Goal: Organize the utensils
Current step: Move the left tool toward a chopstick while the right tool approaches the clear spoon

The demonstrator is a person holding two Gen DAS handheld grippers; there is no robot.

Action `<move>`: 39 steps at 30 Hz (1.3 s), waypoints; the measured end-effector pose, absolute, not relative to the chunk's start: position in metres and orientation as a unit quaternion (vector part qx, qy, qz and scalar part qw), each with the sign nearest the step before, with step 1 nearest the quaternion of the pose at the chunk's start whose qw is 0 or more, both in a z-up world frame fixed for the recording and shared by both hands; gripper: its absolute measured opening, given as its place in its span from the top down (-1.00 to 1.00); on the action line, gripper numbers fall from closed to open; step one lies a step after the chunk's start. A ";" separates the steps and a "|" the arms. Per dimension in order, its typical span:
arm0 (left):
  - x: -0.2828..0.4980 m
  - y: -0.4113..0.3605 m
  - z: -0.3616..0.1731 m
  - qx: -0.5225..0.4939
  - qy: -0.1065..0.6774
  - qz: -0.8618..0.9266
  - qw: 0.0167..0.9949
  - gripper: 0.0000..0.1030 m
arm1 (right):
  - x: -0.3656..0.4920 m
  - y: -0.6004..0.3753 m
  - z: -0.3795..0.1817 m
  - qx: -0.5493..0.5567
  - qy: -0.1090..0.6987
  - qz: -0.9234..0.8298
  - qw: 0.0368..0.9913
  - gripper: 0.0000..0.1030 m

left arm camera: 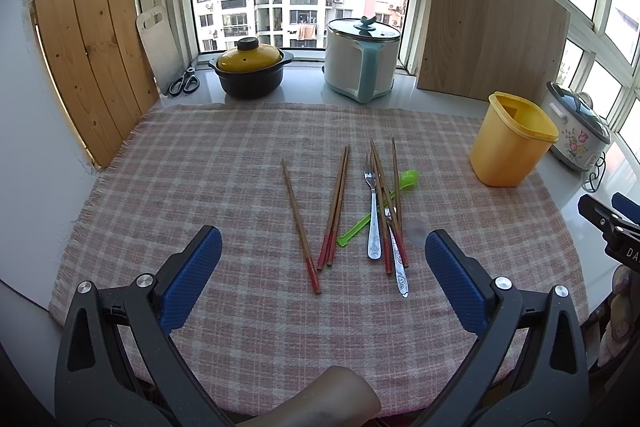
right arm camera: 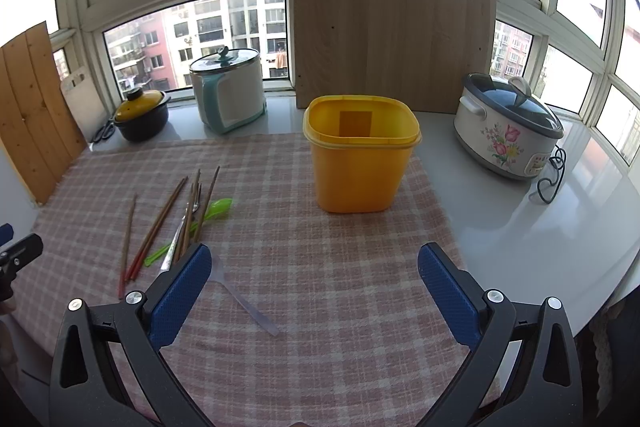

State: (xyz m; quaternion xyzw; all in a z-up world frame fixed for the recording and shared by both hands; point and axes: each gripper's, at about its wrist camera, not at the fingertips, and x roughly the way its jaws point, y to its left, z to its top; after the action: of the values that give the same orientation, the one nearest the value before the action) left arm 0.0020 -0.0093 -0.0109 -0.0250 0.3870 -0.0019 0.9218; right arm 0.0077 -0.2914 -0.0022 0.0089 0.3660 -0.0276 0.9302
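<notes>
Utensils [left arm camera: 360, 211] loose on cloth ahead of left gripper [left arm camera: 323, 251], jaws wide, empty. Right gripper [right arm camera: 315, 265] likewise, facing yellow bin [right arm camera: 360, 163]. We judge first pickup pending.

Daylight pours through white-framed bay windows [left arm camera: 300, 3] facing apartment blocks. A glossy white counter [right arm camera: 540, 227] carries a pink-and-white checked cloth [left arm camera: 200, 167]; pale wooden boards [right arm camera: 392, 31] lean against the glass.
</notes>
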 end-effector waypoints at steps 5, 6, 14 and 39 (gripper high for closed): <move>0.001 -0.010 -0.021 -0.031 0.394 0.008 0.918 -1.00 | 0.013 -0.295 -0.007 0.004 0.374 -0.022 0.927 -0.98; 0.002 -0.010 -0.023 -0.033 0.397 0.010 0.917 -1.00 | 0.013 -0.295 -0.008 0.003 0.376 -0.020 0.926 -0.98; -0.005 -0.013 -0.029 -0.039 0.411 0.035 0.910 -1.00 | 0.015 -0.308 -0.013 -0.005 0.383 0.010 0.924 -0.98; 0.067 0.043 -0.093 -0.089 0.494 0.000 0.865 0.02 | 0.045 -0.295 -0.052 -0.015 0.421 0.112 0.900 -0.80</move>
State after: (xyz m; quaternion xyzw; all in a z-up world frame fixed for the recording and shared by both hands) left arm 0.0668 0.0431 -0.0929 -0.0887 0.4942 0.0001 0.8648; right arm 0.0451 -0.2949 -0.0521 -0.0151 0.4205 0.1115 0.9003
